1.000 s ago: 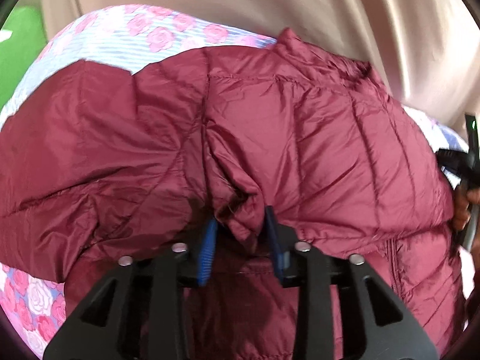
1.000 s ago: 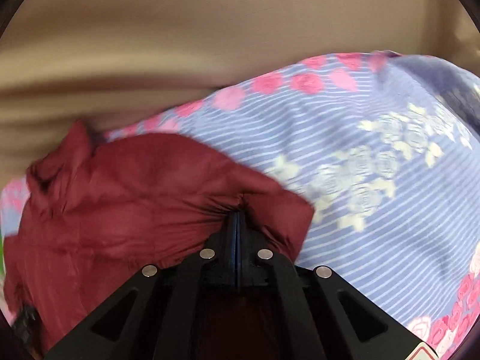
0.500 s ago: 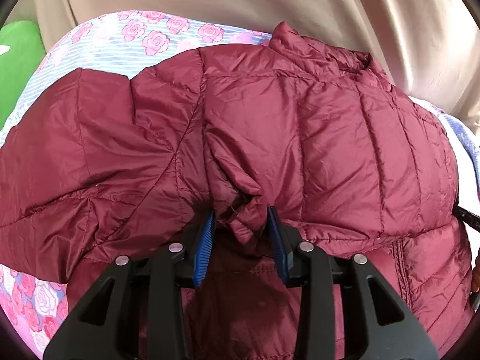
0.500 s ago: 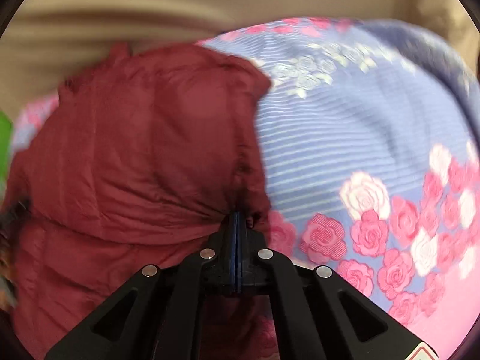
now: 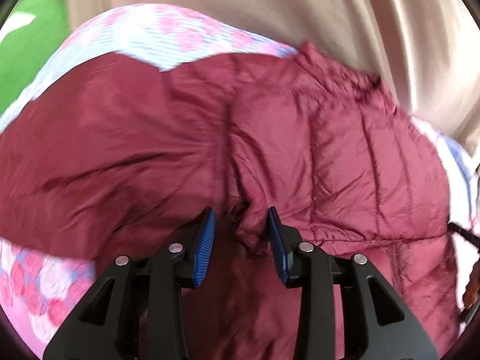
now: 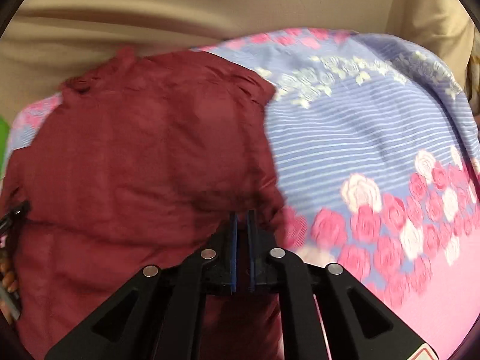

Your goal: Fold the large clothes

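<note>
Jacket (image 5: 330,156) hem hidden (blurred).

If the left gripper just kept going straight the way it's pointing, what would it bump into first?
Probably the maroon puffer jacket: the left gripper, jaws opening, already has a bunched fold of it between them.

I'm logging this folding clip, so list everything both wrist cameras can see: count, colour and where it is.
jacket: one, maroon quilted, lying folded on the bedsheet
bedsheet: one, blue-striped with pink and white roses, under the jacket
curtain: one, beige, behind the bed
green object: one, far left edge, too blurred to name
left gripper: one, black, blue pads, jaws opening, jacket fold between them
right gripper: one, black, jaws opening at the jacket's edge
</note>
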